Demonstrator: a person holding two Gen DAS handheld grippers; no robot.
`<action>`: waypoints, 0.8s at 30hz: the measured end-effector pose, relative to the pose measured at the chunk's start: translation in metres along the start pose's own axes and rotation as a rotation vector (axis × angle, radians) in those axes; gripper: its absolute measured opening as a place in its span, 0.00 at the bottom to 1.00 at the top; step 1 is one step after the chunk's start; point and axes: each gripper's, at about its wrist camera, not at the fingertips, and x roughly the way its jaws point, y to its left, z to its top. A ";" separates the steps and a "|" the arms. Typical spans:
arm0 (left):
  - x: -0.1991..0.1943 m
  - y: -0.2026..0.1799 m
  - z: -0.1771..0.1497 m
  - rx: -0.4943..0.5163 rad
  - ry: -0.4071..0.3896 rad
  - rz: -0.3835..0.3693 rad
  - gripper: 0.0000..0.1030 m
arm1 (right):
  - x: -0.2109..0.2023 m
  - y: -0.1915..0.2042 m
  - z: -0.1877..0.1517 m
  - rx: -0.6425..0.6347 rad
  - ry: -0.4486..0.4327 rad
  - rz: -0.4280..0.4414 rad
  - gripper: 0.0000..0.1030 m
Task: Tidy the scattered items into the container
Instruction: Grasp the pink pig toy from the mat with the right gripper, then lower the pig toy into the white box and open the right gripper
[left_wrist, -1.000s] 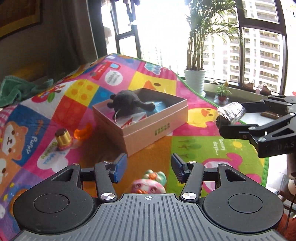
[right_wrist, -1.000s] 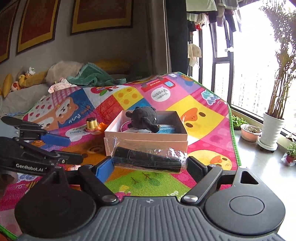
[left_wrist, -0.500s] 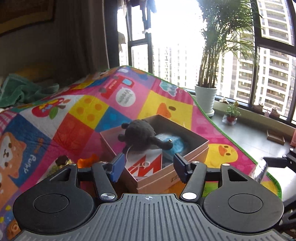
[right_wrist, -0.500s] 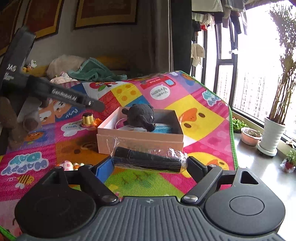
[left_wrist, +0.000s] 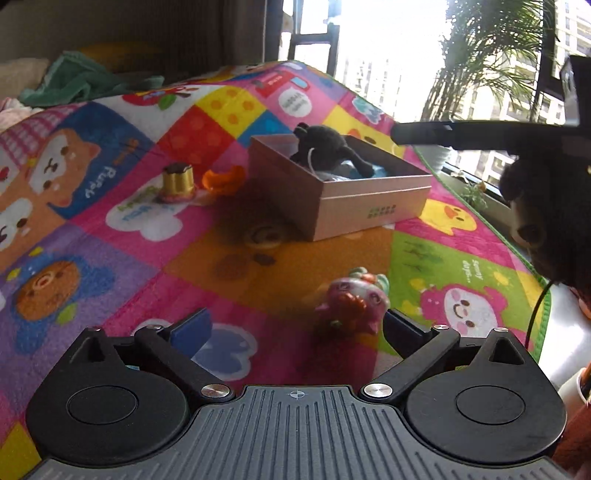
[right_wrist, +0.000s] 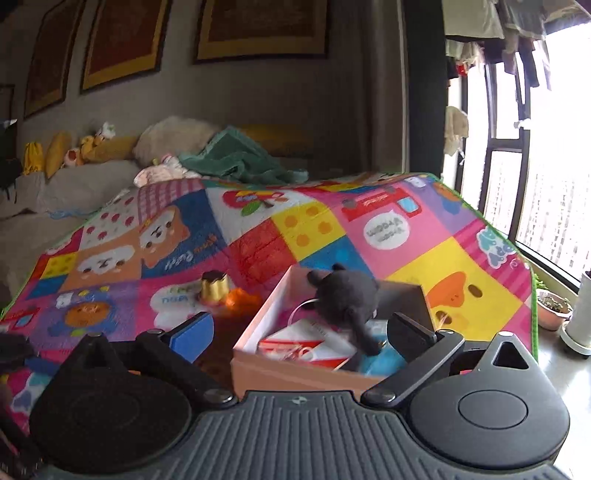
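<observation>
Both claws stand spread wide, their jaws having just opened, and neither presses on anything. Left gripper (left_wrist: 295, 328) tilts down over the colourful play mat (left_wrist: 110, 236), with a small pink and green toy (left_wrist: 352, 299) lying on the mat just ahead, inside the gap and nearer the right-hand finger, blurred. Right gripper (right_wrist: 301, 334) hangs above the near side of the open pink cardboard box (right_wrist: 258, 363); in the left wrist view it crosses the upper right as a dark bar above the box, held by a shadowed hand (left_wrist: 546, 206). Inside the box sit a black plush toy (right_wrist: 345, 295), a red and white packet and something blue, partly hidden by the right-hand finger. Left of the box, towards the mat's far left side, stand a small gold cup (right_wrist: 214, 288) and an orange piece (right_wrist: 240, 297) just beside it. Behind the mat's far edge lie a green towel (right_wrist: 236, 158), pillows and soft toys under framed pictures. Tall windows and potted plants line the right edge. The wrapped dark roll shows nowhere clearly.
</observation>
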 end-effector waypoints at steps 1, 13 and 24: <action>0.000 0.004 -0.002 -0.006 0.005 0.016 0.99 | -0.002 0.011 -0.010 -0.030 0.029 0.024 0.98; -0.002 0.030 0.000 -0.082 0.008 0.122 1.00 | 0.018 0.092 -0.059 -0.178 0.226 0.151 0.95; 0.007 0.011 0.008 -0.036 0.029 0.091 1.00 | 0.007 0.051 -0.052 -0.075 0.283 0.117 0.62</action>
